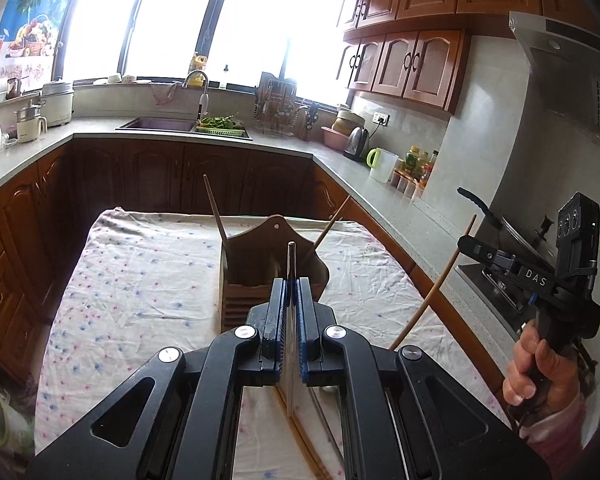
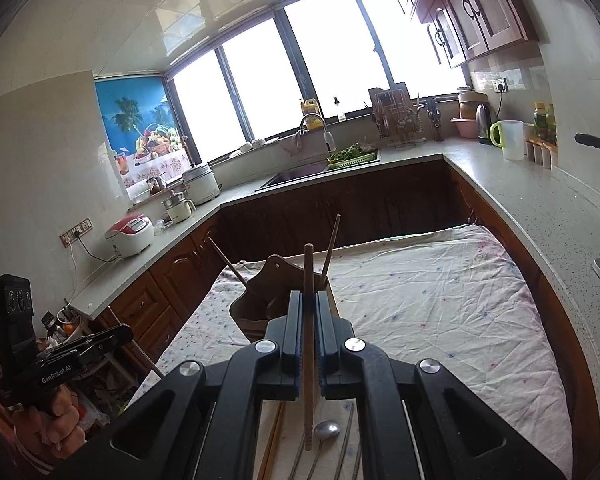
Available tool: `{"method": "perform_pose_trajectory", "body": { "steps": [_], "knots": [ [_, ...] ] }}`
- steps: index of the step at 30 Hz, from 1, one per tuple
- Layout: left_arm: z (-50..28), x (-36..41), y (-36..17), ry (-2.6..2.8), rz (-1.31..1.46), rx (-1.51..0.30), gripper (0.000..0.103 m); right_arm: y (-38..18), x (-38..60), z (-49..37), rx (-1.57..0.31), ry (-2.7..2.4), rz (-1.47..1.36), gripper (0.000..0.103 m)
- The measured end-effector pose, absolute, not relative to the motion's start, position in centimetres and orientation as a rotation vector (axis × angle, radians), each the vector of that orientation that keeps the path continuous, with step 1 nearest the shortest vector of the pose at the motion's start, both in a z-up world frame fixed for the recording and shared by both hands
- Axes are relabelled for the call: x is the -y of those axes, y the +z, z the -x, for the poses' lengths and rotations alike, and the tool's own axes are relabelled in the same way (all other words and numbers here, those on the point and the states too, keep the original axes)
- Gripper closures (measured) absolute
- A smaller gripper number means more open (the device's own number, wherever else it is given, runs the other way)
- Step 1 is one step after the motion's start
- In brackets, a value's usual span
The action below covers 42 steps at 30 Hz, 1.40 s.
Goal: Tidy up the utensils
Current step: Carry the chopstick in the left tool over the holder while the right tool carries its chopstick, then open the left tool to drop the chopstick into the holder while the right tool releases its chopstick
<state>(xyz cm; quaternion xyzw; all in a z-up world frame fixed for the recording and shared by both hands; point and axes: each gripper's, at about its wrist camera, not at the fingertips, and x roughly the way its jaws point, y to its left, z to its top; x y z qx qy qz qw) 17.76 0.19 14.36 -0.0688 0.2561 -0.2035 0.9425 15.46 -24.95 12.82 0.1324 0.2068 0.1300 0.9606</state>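
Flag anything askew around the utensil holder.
The two wooden chopsticks already in the wooden holder splay apart, one leaning left, the other leaning right, instead of standing together. Nothing looks spilled or damaged.

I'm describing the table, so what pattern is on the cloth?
The cloth is white with small scattered pink and blue flecks, clearest in the right wrist view.

Right gripper [image 2: 309, 300] clamped on a wooden chopstick [image 2: 309, 344], upright between the jaws. Wooden holder [image 2: 260, 306] just ahead near the cloth's [image 2: 440, 300] far-left edge, two chopsticks [image 2: 332, 246] leaning in it. Spoon [image 2: 327, 429] at the near edge.
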Motion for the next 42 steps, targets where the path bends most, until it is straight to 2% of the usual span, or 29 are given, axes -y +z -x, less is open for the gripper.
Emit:
{"method": "perform_pose_trajectory", "body": {
  "steps": [16,23,32,42],
  "knots": [
    [-24.9,-1.2,19.9,-0.360,0.147,-0.373,0.099,17.3,24.2,-22.5,-0.319,0.263,-0.286,0.098],
    [-27.8,-1.5,20.5,-0.319,0.154,-0.349,0.099,18.3,23.8,-25.0,-0.290,0.250,-0.283,0.098],
    [-31.6,-1.3,16.9,-0.266,0.173,-0.395,0.099,16.5,23.2,-28.6,-0.320,0.226,-0.278,0.098],
    [-33.9,-0.9,10.5,-0.235,0.212,-0.494,0.099,10.4,22.1,-31.1,-0.403,0.213,-0.319,0.098]
  ]
}}
